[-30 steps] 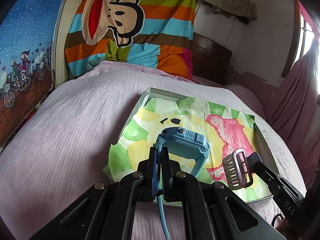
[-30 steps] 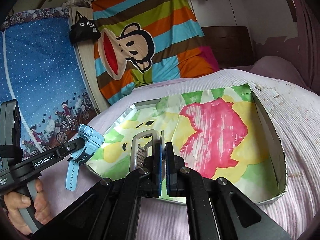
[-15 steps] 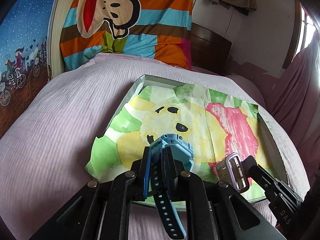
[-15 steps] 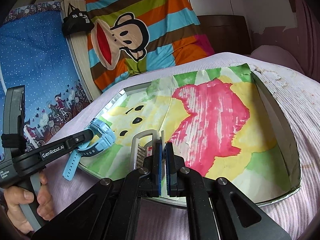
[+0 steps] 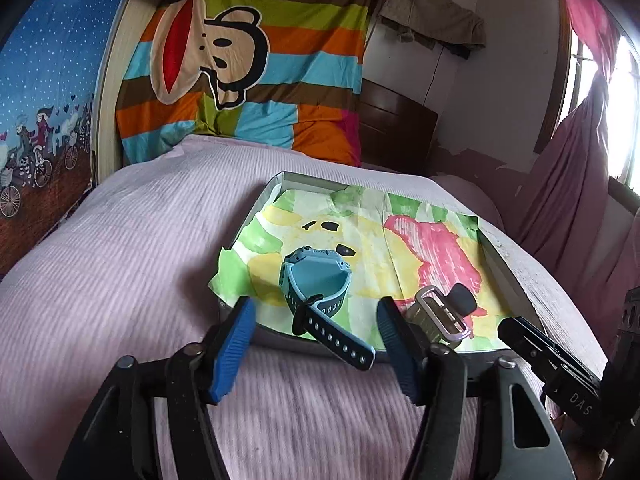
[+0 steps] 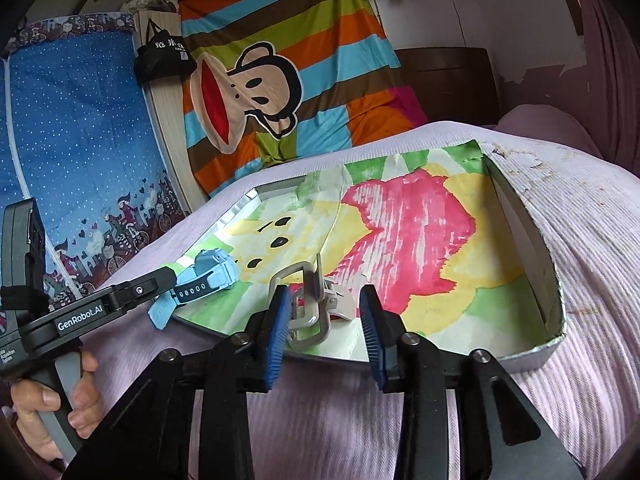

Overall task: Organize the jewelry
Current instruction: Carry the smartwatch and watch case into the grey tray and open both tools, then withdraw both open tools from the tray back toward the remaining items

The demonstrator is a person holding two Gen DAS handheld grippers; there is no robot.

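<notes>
My left gripper [image 5: 316,340] is spread wide, its blue-padded fingers [image 5: 230,348] well apart and gripping nothing. My right gripper [image 6: 326,328] is spread just as wide. My left hand [image 6: 48,404] wraps the left gripper's handle, low and near.

Daylight enters from the window [image 5: 622,92], which is blown out to white glare. Illumination on the bed [image 5: 120,280] is soft and even, with faint shadows. Both views are sharp centrally, with strong fisheye bending and dark vignetting at the corners.
</notes>
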